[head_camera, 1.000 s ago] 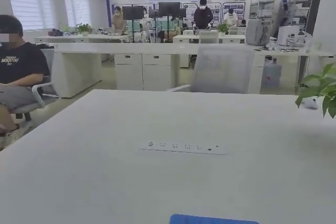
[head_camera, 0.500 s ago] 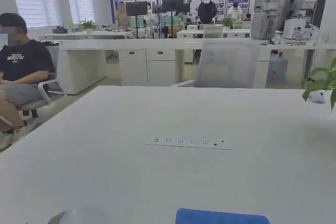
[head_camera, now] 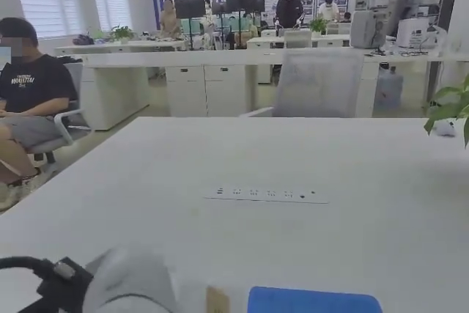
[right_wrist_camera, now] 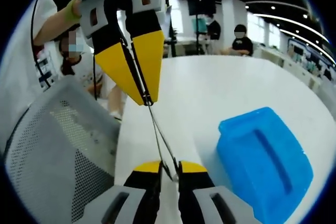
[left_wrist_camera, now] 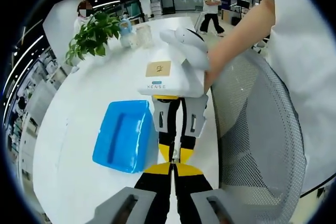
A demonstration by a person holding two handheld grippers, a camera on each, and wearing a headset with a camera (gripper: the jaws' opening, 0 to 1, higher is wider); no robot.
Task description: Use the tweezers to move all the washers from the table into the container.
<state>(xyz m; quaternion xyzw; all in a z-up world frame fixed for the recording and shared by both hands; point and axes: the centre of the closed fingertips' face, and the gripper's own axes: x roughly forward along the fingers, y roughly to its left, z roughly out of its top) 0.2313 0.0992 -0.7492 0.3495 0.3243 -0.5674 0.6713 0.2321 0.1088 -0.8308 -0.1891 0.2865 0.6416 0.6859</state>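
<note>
Thin metal tweezers (right_wrist_camera: pixel 157 135) stretch between the two grippers, which face each other tip to tip above the near edge of the white table (head_camera: pixel 293 159). My left gripper (right_wrist_camera: pixel 145 99) is shut on one end of them. My right gripper (right_wrist_camera: pixel 170 174) is shut on the other end. In the left gripper view my own yellow tips (left_wrist_camera: pixel 172 167) almost meet the right gripper's tips (left_wrist_camera: pixel 176 153). The blue container (left_wrist_camera: pixel 123 135) lies on the table just beside them, open side up (right_wrist_camera: pixel 262 156). A gripper's grey top (head_camera: pixel 128 284) rises beside the container (head_camera: pixel 315 300).
A mesh office chair (left_wrist_camera: pixel 257 145) stands right behind the grippers at the table edge. A power strip (head_camera: pixel 266 194) is set in mid-table. A potted plant (head_camera: pixel 451 111) sits at the far right corner. A person (head_camera: pixel 29 93) sits to the left.
A gripper's grey top and its black cable have risen into the bottom left of the head view. The camera tipped slightly, so more of the blue container shows.
</note>
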